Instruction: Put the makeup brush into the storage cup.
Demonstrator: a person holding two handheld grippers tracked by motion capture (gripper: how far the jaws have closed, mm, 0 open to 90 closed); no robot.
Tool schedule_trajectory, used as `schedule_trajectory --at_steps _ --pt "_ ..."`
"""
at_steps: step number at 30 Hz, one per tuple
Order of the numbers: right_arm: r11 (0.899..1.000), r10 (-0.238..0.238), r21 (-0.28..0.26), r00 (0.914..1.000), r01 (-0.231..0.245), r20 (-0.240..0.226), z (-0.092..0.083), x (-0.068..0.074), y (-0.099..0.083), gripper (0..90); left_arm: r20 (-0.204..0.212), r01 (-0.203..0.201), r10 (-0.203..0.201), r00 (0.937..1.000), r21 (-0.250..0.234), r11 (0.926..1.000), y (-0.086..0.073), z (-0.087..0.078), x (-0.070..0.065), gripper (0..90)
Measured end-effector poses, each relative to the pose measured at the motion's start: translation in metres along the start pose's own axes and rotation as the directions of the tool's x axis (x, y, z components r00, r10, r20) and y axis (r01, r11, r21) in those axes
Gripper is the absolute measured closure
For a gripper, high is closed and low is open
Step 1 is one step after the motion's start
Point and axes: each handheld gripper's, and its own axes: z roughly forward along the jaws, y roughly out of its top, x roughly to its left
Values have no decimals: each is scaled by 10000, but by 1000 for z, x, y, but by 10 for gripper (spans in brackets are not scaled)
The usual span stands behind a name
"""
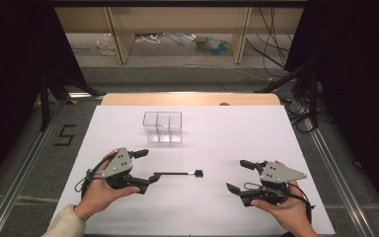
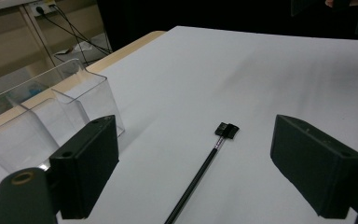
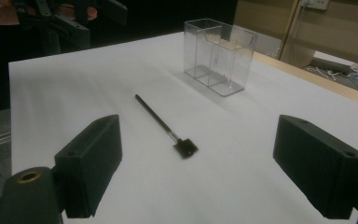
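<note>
Brush [image 1: 177, 173]: thin black handle with a slight sheen; a short, bright, metal-looking collar ahead of a flat, matt black head; bristles cannot be made out.
Organiser [image 1: 163, 127]: clear, glossy hard plastic, smooth walls and dividers catching pale reflections.
Table cover [image 1: 237, 133]: white, matt and smooth, possibly paper or foam board.
Table edge [image 1: 190, 98]: light wood-look finish, smooth, low sheen.
Left gripper [image 1: 140, 170]: matt black plastic jaws with flat, dull faces; grey plate on top, satin, metal-like.
Right gripper [image 1: 238, 176]: same matt black plastic; grey plate with small dark screw heads.
Sleeve [image 1: 66, 222]: cream cloth, soft and matt.
</note>
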Motion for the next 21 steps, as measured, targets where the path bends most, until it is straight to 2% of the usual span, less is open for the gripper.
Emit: schedule_trajectory --at_steps 3,4,5,6,7,8,9,10,11,12,13,14,16,19,21 --pt "10000 -6 0 10000 6 -11 0 0 0 167 140 -71 70 9999 76 9999 2 7 0 150" --pt "10000 -6 0 10000 6 -11 0 0 0 167 138 14 -16 9999 92 10000 2 8 -1 151" --pt "10000 -1 95 10000 2 -10 -1 0 0 167 197 -194 192 9996 122 9997 3 9 0 151" --pt "9997 -4 253 10000 3 31 -2 0 1 166 192 -77 74 9998 113 9999 3 11 0 151" --pt "9997 -4 253 10000 3 31 -2 0 1 166 214 -211 208 9996 166 9996 4 12 0 151" --pt "10000 -4 13 10000 4 -18 0 0 0 167 209 -164 161 9997 145 9998 4 13 0 151" --pt "10000 -4 13 10000 4 -18 0 0 0 167 218 -183 180 9996 153 9997 5 14 0 151" --pt "9996 -23 292 10000 22 14 -2 0 1 166 230 -236 232 9995 178 9996 5 15 1 151" --pt "9996 -13 298 10000 13 8 -2 0 1 166 223 -110 106 9997 189 9998 5 16 0 151" --pt "9996 -13 298 10000 13 8 -2 0 1 166 240 -290 284 9993 245 9993 5 16 1 151" --pt "9996 -8 297 10000 8 10 -2 0 0 166 244 -150 143 9996 261 9995 5 17 0 151" --pt "9995 14 310 10000 -15 14 -2 0 0 166 254 -314 306 9992 310 9990 5 18 1 153" --pt "9999 44 115 10000 -43 -44 0 0 0 166 314 -278 264 9992 449 9986 6 22 1 155" --pt "9995 31 319 10000 -31 -14 -1 0 0 166 376 -424 404 9985 545 9976 6 24 2 155" --pt "9999 64 138 10000 -62 -74 0 0 0 166 434 -439 412 9982 626 9971 7 26 2 156"
